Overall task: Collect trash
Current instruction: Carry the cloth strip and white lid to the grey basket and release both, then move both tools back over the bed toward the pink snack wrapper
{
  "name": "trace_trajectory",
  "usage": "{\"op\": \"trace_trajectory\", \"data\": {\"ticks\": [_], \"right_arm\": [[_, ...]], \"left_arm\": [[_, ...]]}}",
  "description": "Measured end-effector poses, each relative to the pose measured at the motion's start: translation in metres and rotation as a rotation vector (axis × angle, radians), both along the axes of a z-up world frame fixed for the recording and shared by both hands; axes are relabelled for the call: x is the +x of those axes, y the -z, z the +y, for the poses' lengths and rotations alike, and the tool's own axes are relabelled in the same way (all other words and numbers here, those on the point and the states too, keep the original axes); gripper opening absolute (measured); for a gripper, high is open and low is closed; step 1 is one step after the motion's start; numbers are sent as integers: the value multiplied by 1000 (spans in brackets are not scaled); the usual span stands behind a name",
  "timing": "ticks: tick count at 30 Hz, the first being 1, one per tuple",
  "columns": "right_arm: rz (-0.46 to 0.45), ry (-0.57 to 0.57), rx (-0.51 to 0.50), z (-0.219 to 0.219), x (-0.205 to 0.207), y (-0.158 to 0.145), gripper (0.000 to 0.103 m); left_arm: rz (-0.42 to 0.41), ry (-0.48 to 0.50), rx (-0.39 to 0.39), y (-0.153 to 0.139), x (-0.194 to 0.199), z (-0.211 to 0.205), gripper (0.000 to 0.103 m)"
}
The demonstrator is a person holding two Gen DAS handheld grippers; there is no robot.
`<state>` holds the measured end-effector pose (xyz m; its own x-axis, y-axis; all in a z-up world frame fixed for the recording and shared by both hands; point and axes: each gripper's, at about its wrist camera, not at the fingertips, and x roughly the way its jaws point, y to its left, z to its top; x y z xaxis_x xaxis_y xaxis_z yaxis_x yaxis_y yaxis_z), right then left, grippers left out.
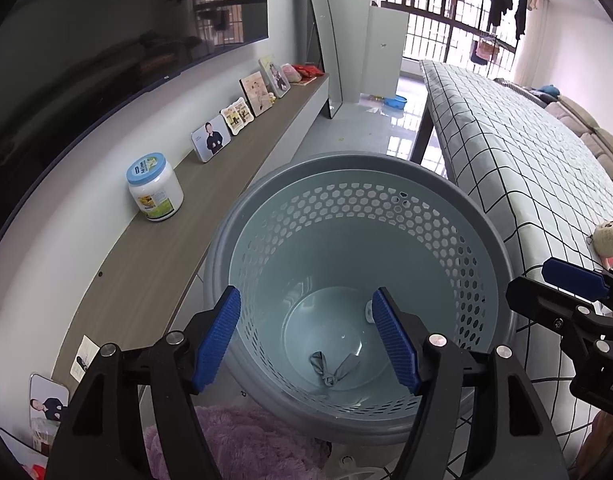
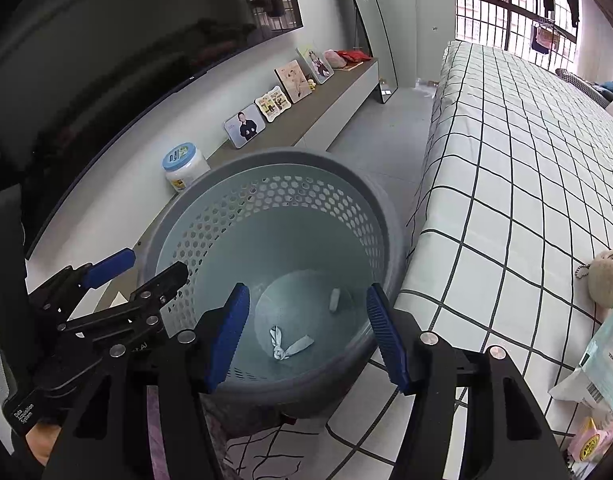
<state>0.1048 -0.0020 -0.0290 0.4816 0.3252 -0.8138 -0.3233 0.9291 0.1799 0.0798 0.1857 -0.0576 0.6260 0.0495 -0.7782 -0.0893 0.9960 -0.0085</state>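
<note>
A grey perforated waste basket point(image 1: 482, 224) stands on the floor beside the checked table; it also shows in the right wrist view point(image 2: 386, 216). A knotted grey scrap point(image 1: 333, 368) lies on its bottom, seen too from the right point(image 2: 287, 347), with a small white piece point(image 2: 334, 299) near it. My left gripper point(image 1: 306, 340) is open and empty above the basket mouth. My right gripper point(image 2: 308, 336) is open and empty, also over the basket. Each gripper shows at the edge of the other's view, the right one point(image 1: 578, 284) and the left one point(image 2: 134, 268).
A table with a checked cloth point(image 2: 526, 184) stands right of the basket, with a plush toy point(image 2: 608, 280) and packets point(image 2: 602, 368) on it. A long shelf point(image 1: 210, 200) on the left holds a white jar point(image 1: 154, 188) and photo frames. A purple fluffy cloth point(image 1: 242, 444) lies below.
</note>
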Motion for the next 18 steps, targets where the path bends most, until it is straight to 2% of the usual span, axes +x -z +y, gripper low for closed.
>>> {"op": "trace_trajectory", "data": {"ticks": [18], "right_arm": [[-44,29,36,-31,-39,-24,59]], "left_arm": [[-44,-18,11,-31,-28,-15,78]]}}
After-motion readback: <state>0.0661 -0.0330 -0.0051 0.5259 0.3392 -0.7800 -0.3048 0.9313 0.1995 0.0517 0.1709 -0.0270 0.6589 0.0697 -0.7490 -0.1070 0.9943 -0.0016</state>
